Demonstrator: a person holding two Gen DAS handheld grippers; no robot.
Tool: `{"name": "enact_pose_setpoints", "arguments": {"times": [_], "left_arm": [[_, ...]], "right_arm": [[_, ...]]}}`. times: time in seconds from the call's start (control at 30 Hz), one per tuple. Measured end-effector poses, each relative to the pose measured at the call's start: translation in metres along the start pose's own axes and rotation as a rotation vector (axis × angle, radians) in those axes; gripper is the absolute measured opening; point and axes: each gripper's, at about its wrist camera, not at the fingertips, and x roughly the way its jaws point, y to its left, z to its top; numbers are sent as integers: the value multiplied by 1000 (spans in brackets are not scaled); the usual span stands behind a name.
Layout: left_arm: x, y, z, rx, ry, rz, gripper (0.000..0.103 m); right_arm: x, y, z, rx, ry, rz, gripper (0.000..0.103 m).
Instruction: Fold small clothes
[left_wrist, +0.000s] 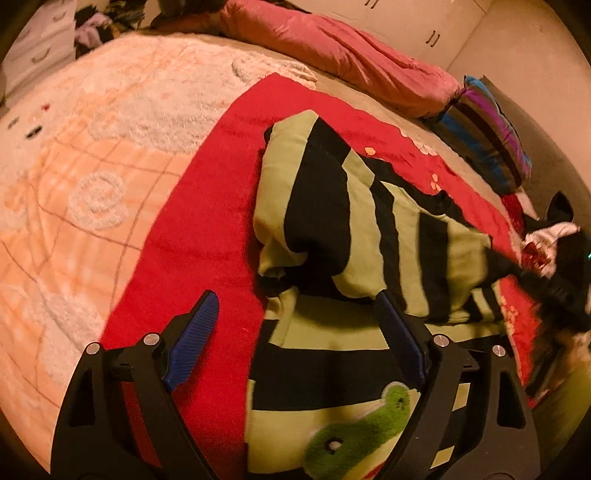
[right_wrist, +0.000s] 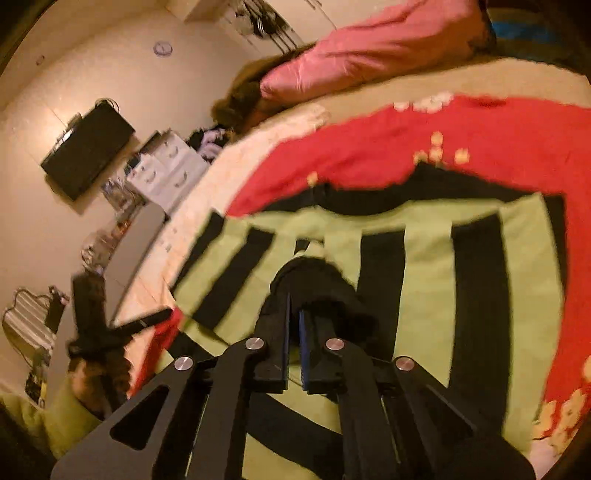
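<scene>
Left claw (left_wrist: 291, 321) gapes, gripping nothing, over a green-and-black striped garment (left_wrist: 354, 229) on the bed's red blanket (left_wrist: 199, 236); right claw (right_wrist: 294, 314) pinches its black edge; folding seems half-finished.

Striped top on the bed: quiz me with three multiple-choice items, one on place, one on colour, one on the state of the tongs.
1. What does the striped top lie on?
A. a red blanket
B. a bare floor
C. a wooden chair

2. What colours are its stripes?
A. blue and white
B. green and black
C. pink and grey

3. How do the left tongs stand?
A. open
B. shut on a pillow
C. out of view

Answers:
1 A: the red blanket shows around the top in both views.
2 B: light green and black bands alternate across it.
3 A: the blue fingers stand wide apart, one over the blanket and one over the top. The right tongs are shut on a dark fold of the top.
</scene>
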Motion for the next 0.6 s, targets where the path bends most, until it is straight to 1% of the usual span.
{"name": "enact_pose_setpoints", "arguments": {"times": [0.03,0.1,0.13,0.2,0.23,0.3,0.37,0.4,0.43,0.47,0.5,0.53,0.6], "left_arm": [[0,0,0,16,-2,12,58],[3,1,-1,31,3,19,47],[5,2,-1,31,11,13,44],[8,1,-2,40,20,15,43],[10,-1,-2,50,23,19,43],[12,-8,-3,81,26,27,43],[14,-15,-2,120,20,47,43],[15,-20,-1,149,15,56,44],[16,-23,-1,172,14,68,44],[18,-26,0,190,14,80,44],[19,-29,0,210,9,93,44],[19,-32,1,223,5,105,44],[19,-37,2,248,-13,112,44]], "right_arm": [[-11,0,6,7,-29,1,3],[-38,-2,21,10,-86,-15,3],[-48,-4,26,-3,-104,-44,3],[-60,-9,34,-54,-109,-160,3],[-60,-16,36,-64,-83,-221,3],[-50,-30,32,-53,-26,-306,4],[-36,-44,21,-30,36,-382,8],[-31,-50,14,-23,55,-402,11],[-29,-53,9,-14,57,-410,21],[-28,-58,2,14,44,-414,38],[-31,-62,-3,51,25,-403,45],[-33,-65,-8,92,3,-382,50],[-42,-70,-20,140,-35,-369,54]]}}
